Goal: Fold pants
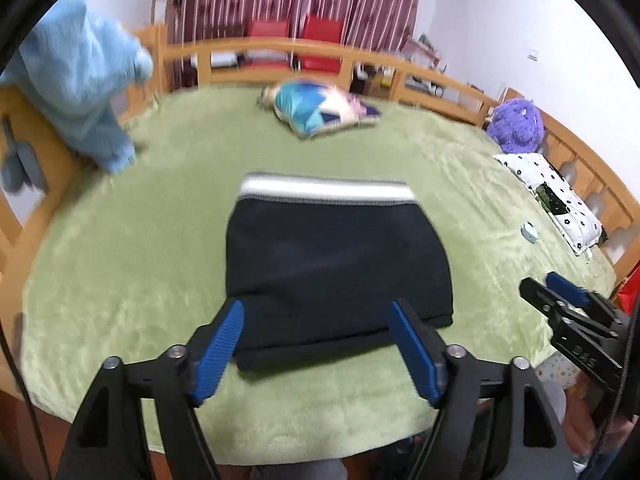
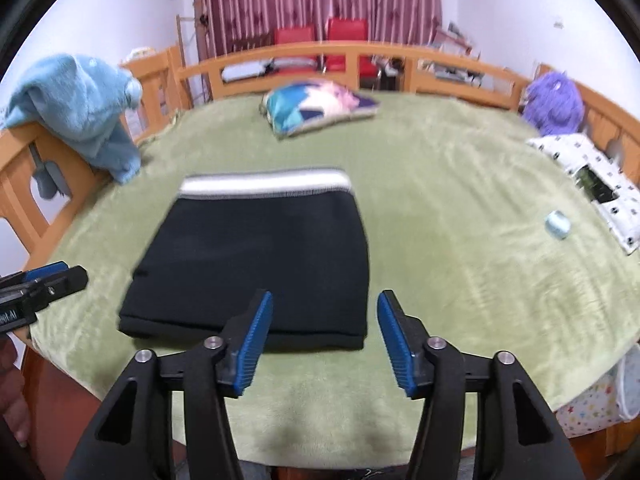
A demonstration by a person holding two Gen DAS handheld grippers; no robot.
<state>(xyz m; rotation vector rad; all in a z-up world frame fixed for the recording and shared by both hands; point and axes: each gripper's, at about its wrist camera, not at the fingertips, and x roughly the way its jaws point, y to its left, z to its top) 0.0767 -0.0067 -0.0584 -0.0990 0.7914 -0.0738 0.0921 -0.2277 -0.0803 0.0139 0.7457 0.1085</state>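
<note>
The dark navy pants [image 1: 336, 264] lie folded into a compact rectangle on the green blanket [image 1: 120, 248], their white-and-grey striped waistband on the far side. My left gripper [image 1: 318, 312] hovers above the near edge of the fold, open, with nothing between its blue pads. In the right wrist view the same folded pants [image 2: 264, 264] sit left of centre. The right gripper [image 2: 324, 302] hangs open over their near right corner, holding nothing. Each gripper shows at the edge of the other's view: the right gripper [image 1: 560, 292] and the left gripper [image 2: 52, 274].
A colourful cushion [image 1: 320, 106] lies far across the bed. A light blue towel [image 1: 80, 80] hangs over the wooden rail [image 1: 320, 46] at left. A purple plush [image 1: 516, 124], a patterned pillow [image 1: 556, 196] and a small blue object [image 1: 529, 232] sit at right.
</note>
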